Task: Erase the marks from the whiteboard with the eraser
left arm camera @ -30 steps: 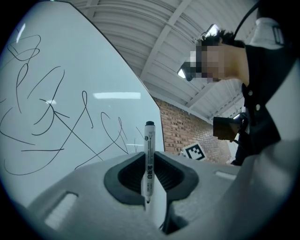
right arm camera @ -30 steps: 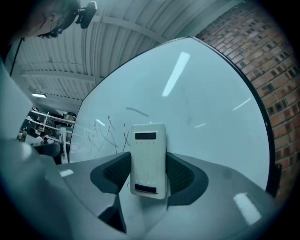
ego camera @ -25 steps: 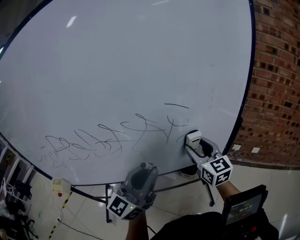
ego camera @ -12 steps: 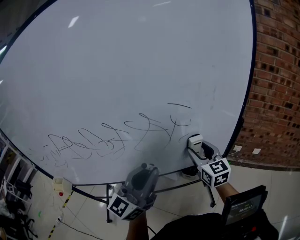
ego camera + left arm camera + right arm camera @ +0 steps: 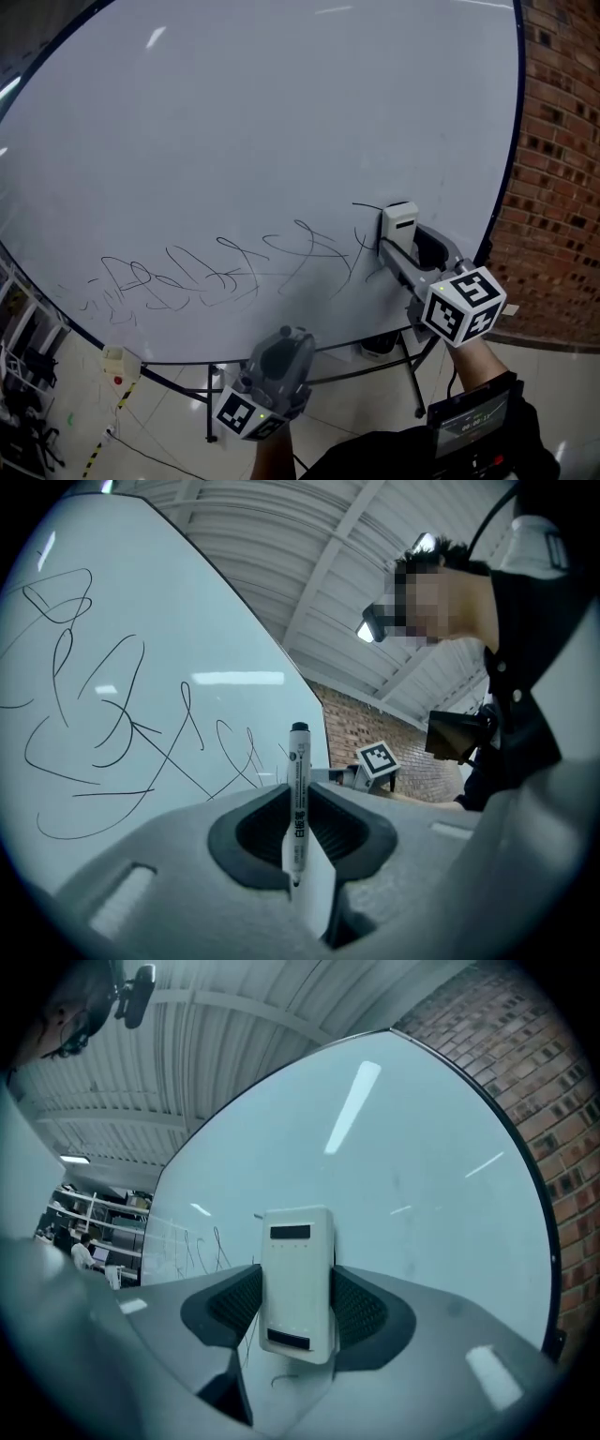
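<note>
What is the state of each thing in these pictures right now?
whiteboard: standing, scribbled across its lower part.
marks: black lines, not yet erased.
eraser: gripped, at the right end of the marks.
marker: clamped upright between the fingers.
left gripper: shut on the marker.
right gripper: shut on the eraser.

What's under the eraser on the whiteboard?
Whiteboard at the right end of the scribbles; a stroke reaches the left edge of the eraser. Any ink beneath it is covered.
</note>
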`<state>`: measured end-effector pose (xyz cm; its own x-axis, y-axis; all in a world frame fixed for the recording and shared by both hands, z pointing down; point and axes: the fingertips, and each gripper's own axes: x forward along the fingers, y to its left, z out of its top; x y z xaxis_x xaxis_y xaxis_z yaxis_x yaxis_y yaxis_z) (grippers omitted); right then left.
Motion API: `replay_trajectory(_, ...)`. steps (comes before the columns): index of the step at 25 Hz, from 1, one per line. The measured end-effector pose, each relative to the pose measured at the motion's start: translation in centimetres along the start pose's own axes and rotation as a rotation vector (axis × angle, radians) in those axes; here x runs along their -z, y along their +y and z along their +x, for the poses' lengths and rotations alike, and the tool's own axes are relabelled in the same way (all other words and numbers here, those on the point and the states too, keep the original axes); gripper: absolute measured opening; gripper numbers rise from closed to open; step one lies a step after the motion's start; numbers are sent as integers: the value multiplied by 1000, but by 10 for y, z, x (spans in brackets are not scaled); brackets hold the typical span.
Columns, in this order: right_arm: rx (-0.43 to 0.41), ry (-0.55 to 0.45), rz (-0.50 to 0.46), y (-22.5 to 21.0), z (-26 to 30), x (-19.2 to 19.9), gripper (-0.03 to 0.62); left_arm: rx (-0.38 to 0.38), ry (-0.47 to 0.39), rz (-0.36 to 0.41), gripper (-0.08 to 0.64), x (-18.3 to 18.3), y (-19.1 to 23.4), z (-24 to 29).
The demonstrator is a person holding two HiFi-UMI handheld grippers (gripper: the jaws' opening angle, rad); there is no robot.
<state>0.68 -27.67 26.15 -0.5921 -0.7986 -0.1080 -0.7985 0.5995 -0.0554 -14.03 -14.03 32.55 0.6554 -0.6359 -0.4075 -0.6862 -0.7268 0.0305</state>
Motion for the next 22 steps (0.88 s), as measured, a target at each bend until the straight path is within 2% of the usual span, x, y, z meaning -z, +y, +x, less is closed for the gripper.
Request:
replay_trajectory(6,-10,-125,-5,4,3,-69,236,-12,-4,2,57,-2,4,-7)
replay_trajectory(11,-6,-142,-30,5,1,-69,235,-7,-9,2,57,-7,4,-5)
replay_trajectory(15,18,-91,-47,2,-1,-31,235,-2,15,8,58,-2,4,-4)
replay_trajectory(22,57,50,35,-12,-13,78,235,21,28,5,58,2,-1,2)
